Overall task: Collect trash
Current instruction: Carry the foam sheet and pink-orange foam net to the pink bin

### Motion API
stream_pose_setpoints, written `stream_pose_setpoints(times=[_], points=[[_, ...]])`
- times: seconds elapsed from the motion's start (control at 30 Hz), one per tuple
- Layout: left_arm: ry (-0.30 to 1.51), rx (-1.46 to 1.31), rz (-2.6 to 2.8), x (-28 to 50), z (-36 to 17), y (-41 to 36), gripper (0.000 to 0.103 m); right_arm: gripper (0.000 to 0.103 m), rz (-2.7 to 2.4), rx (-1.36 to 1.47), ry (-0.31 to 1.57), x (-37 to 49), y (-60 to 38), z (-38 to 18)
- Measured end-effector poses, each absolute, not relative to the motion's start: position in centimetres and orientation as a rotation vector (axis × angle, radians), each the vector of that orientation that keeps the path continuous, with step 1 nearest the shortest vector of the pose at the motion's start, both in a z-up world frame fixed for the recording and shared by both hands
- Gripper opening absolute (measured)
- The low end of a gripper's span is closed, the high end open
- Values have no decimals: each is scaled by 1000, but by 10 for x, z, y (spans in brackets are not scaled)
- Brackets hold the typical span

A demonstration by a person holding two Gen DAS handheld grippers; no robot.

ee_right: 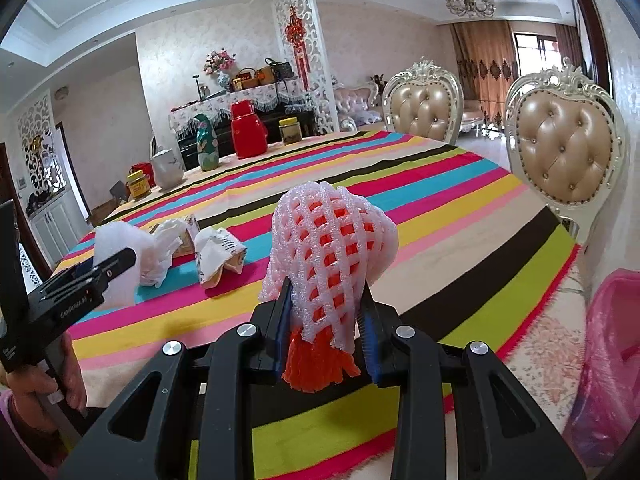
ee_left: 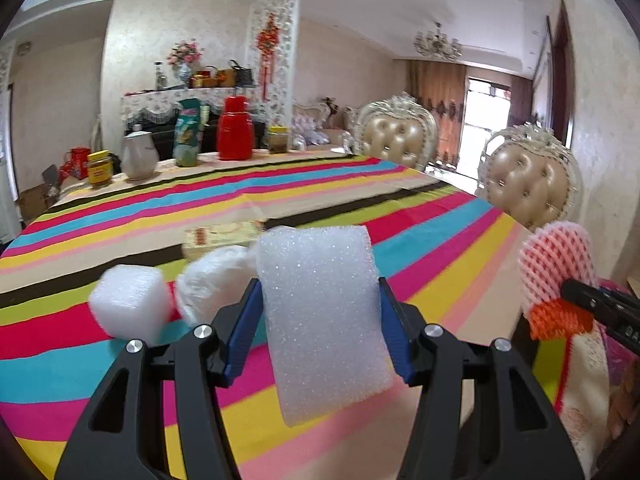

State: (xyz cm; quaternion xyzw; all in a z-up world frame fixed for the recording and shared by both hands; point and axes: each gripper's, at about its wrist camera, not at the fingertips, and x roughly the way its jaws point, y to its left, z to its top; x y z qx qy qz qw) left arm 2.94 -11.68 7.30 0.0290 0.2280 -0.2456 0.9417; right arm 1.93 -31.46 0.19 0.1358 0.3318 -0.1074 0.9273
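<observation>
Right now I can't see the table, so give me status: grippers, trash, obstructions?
Left gripper shut on white foam block. Right gripper shut on foam fruit nets. More scraps on table. Nothing blocking.

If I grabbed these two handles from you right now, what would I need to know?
Left gripper: shut on a white foam block.
Right gripper: shut on a pink foam fruit net over an orange one.
Both loads are lifted, none binned yet. The pink-lined bin sits at the right table edge.
Left on the striped tablecloth: white plastic bag, crumpled paper bag, another foam piece.
</observation>
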Motion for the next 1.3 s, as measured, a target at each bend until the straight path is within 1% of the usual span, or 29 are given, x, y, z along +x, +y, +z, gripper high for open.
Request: stream_pose_setpoints(times=[0.6, 0.93, 1.3], points=[[487, 181, -744, -18, 78, -217, 55, 32, -330, 244, 644, -27, -361, 6], [470, 202, -902, -46, 87, -288, 55, 32, -477, 237, 615, -74, -409, 14], [502, 223, -1102, -86, 85, -378, 55, 32, -700, 236, 612, -140, -468, 19]])
